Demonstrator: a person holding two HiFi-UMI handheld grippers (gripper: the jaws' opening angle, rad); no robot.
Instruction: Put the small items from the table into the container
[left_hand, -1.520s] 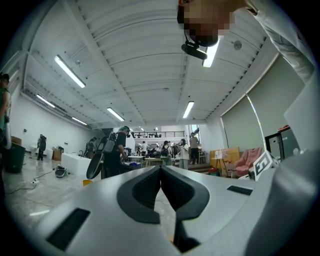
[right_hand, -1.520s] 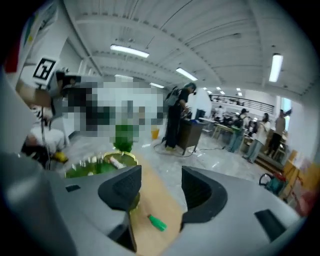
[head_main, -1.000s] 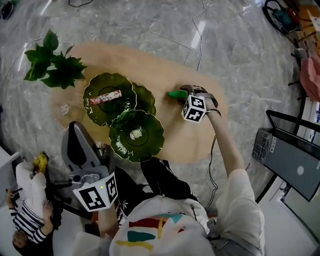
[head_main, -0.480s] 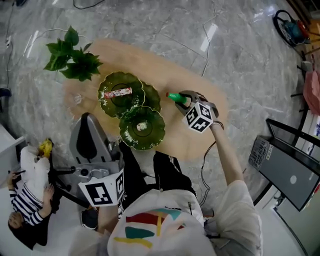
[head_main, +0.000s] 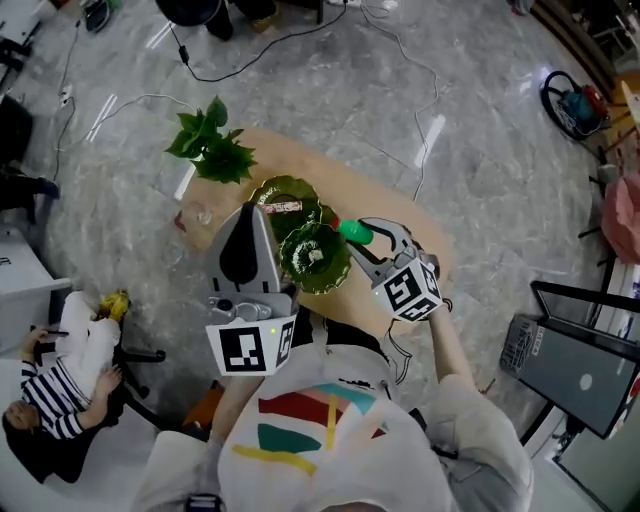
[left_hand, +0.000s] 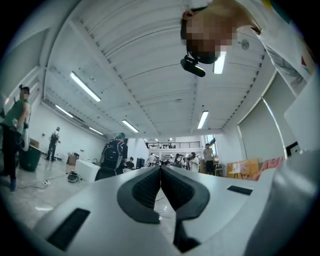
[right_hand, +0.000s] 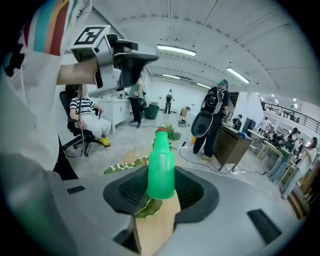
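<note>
Green bottle (right_hand: 161, 167) clamped upright between the pads of the right gripper (head_main: 368, 240), lifted off the wooden table (head_main: 340, 180), just beside the nearer leaf-shaped dish (head_main: 335, 278). Small pale item (head_main: 316, 256) in that dish, wrapped bar (head_main: 283, 207) in the farther dish (head_main: 268, 190). Left gripper (left_hand: 161, 185) closed tight, empty.

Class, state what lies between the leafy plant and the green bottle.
In the head view, a green leaf-shaped dish holding a red-wrapped bar lies between them.
</note>
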